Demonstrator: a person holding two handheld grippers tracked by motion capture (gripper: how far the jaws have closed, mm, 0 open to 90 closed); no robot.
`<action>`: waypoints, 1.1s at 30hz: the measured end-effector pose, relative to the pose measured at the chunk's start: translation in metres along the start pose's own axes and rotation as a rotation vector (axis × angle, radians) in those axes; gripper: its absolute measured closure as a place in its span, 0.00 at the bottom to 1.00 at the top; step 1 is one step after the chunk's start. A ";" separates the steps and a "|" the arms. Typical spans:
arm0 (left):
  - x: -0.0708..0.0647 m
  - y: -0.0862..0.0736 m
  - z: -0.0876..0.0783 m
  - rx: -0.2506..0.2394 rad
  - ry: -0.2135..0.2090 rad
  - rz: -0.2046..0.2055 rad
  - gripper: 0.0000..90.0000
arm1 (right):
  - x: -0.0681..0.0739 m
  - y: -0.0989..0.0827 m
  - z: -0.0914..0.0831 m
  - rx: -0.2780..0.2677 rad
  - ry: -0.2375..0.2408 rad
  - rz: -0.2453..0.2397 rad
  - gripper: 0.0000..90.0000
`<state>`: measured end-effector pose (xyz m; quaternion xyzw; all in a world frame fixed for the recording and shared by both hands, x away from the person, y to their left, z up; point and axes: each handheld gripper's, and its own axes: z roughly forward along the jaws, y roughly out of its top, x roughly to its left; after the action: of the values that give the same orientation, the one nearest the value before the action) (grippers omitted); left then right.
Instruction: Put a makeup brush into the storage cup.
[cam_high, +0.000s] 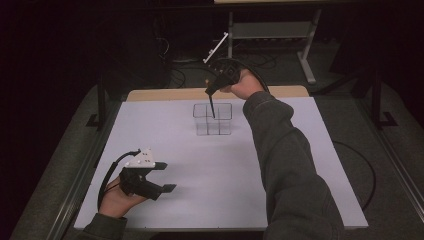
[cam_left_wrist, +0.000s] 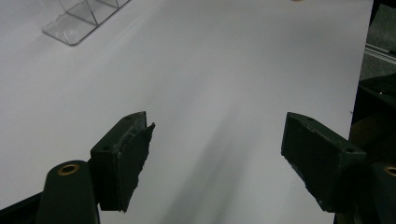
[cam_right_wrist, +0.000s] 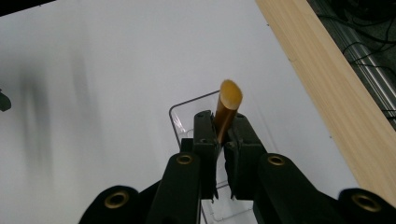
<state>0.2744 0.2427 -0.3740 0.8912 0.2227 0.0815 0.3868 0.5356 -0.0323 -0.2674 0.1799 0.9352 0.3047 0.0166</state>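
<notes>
Jaws first: my right gripper (cam_right_wrist: 223, 140) is clamped tight on a thin stick with a tan, amber-looking end (cam_right_wrist: 229, 100), dark along its length in the high view, while my left gripper (cam_high: 150, 177) rests wide apart and empty on the white table (cam_high: 200, 165) at about 7 o'clock. The stick hangs tip-down over the clear divided box (cam_high: 213, 119) at 12 o'clock. I judge this the insertion step; next I must lower straight into one compartment, then release.

No text, label, brand, number or sign is showing legibly on anything in these three views.
</notes>
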 end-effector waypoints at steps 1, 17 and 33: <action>0.000 0.000 0.000 0.001 0.000 0.000 0.25 | 0.000 -0.001 0.001 -0.003 -0.002 -0.002 0.92; 0.000 -0.001 0.003 -0.002 -0.007 -0.016 0.25 | -0.004 -0.016 0.012 -0.006 0.000 0.026 0.91; 0.000 -0.002 0.003 0.011 -0.009 -0.013 0.25 | -0.006 -0.028 0.024 -0.001 -0.001 0.047 0.91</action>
<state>0.2750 0.2416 -0.3774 0.8921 0.2272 0.0739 0.3835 0.5356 -0.0418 -0.3036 0.2018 0.9305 0.3055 0.0100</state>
